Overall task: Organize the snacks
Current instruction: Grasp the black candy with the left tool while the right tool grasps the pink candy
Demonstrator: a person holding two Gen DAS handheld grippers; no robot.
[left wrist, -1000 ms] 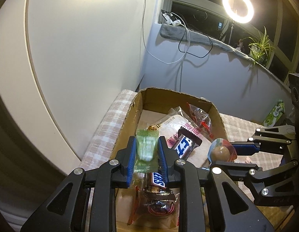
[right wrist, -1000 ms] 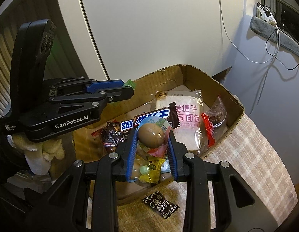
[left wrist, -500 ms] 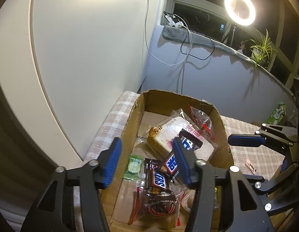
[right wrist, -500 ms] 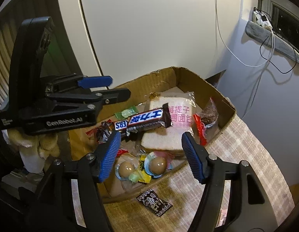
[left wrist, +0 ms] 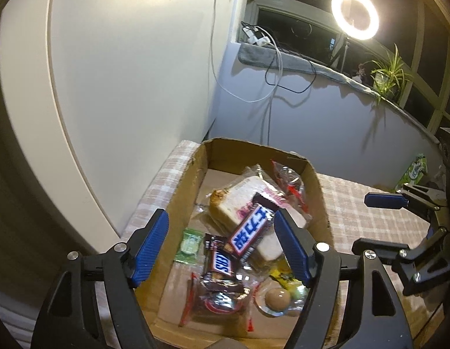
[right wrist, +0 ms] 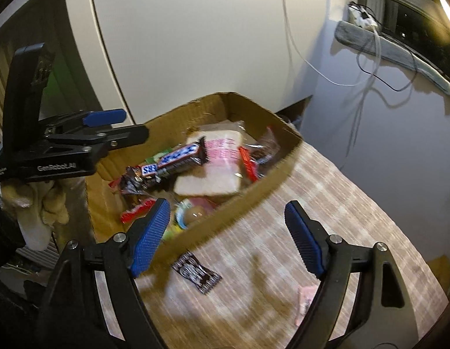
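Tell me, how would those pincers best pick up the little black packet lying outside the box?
Probably from straight above, pinching the black packet across its narrow width at the middle. It lies flat on the checked cloth beside the cardboard box, its long sides clear. The right gripper, jaws opening and empty, is nearest.

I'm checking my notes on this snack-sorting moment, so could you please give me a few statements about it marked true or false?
1. The cardboard box holds a wrapped slice of bread. True.
2. The right gripper grips a packaged egg. False: its jaws are opening with nothing between them; the egg lies in the box.
3. A small dark packet lies on the checked cloth outside the box. True.
4. The left gripper grips the green candy. False: its jaws are opening, and the candy lies in the box.
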